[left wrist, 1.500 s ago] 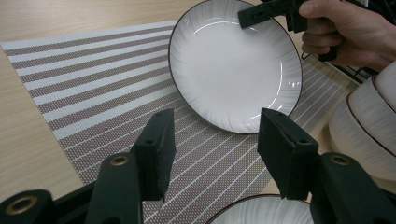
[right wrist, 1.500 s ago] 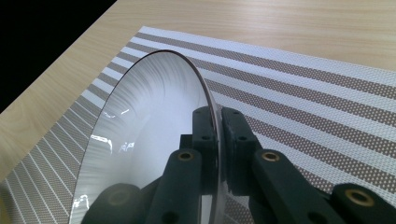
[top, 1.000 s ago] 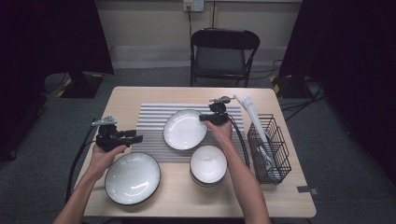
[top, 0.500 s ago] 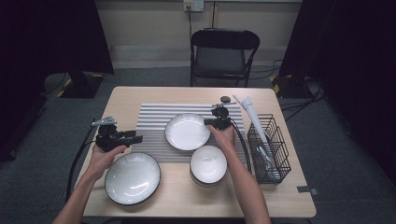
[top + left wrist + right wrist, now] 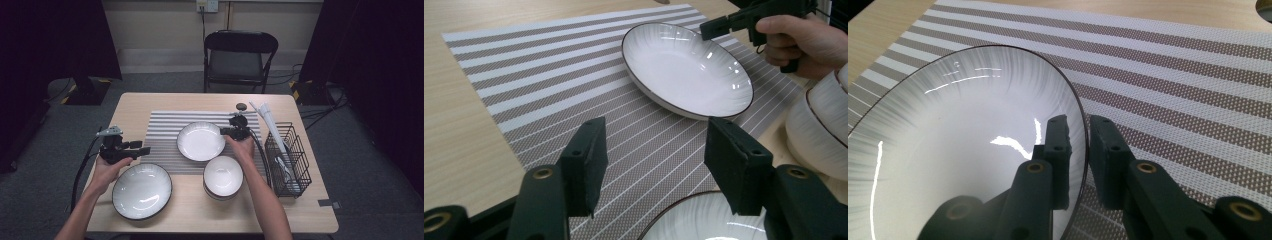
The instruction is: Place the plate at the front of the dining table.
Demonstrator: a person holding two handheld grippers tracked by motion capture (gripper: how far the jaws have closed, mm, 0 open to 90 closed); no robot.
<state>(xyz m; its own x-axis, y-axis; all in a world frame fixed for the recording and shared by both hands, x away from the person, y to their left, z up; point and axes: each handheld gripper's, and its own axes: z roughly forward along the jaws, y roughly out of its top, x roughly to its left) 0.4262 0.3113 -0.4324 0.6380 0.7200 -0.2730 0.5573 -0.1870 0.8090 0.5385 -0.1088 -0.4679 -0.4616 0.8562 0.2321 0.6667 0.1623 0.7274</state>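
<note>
A white plate with a dark rim lies on the striped placemat. My right gripper is at its right edge, and its jaws have just been opening. In the right gripper view the plate's rim runs between the jaws of my right gripper, one inside the plate and one outside, with a narrow gap. My left gripper hovers by the mat's left edge. My left gripper is open with nothing between its jaws, which have just widened a little.
A larger white plate lies at the front left below my left gripper. A stack of white bowls stands in front of the right hand. A black wire basket is at the right edge, and a folding chair behind the table.
The right gripper and the white plate have shifted slightly right and toward the person, and the plate now lies flat on the mat. The left hand has stayed in place.
</note>
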